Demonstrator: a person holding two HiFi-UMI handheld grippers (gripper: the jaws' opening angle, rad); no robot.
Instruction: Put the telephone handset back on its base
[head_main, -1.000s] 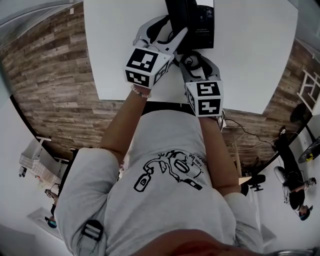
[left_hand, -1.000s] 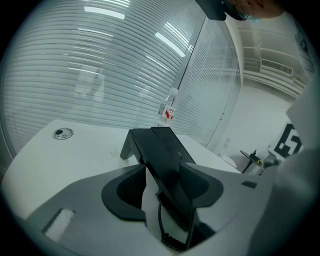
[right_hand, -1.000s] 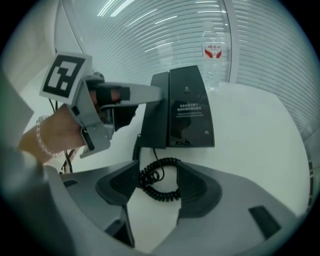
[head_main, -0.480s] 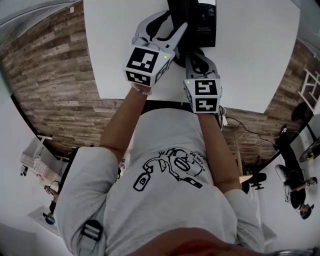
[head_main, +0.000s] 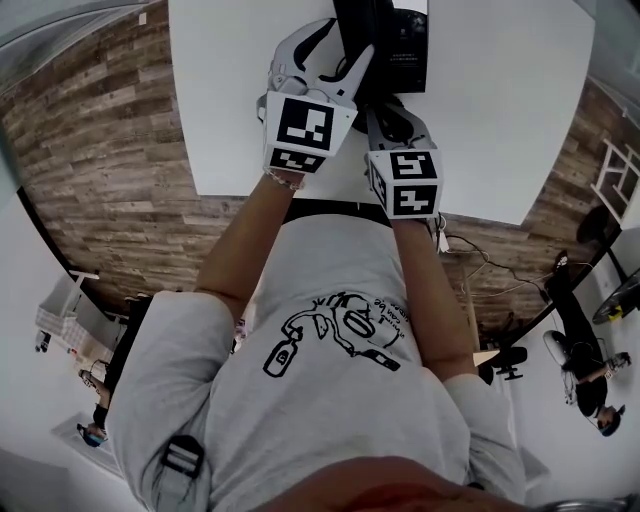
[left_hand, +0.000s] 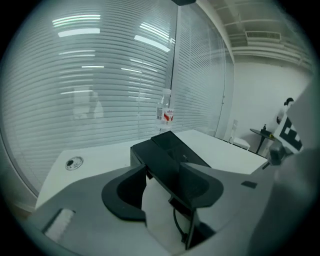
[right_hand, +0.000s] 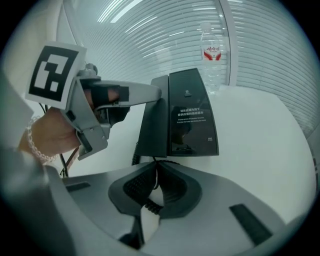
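Handset (head_main: 350, 22) rested on its base (head_main: 405, 50) on the tabletop (head_main: 500, 100). My left hand-held gripper (left_hand: 162, 185), jaws just sprung apart, straddled it, released. My right hand-held gripper (right_hand: 155, 192) had just clenched on the coiled cord (right_hand: 149, 206); replacement looked complete.

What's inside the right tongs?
A coiled cord, pinched between the shut right tongs. Where it leads further down is covered by the tongs' body.

telephone (right_hand: 186, 115) on table (right_hand: 265, 135), bottle (right_hand: 212, 55) behind, cord (right_hand: 151, 206) in front
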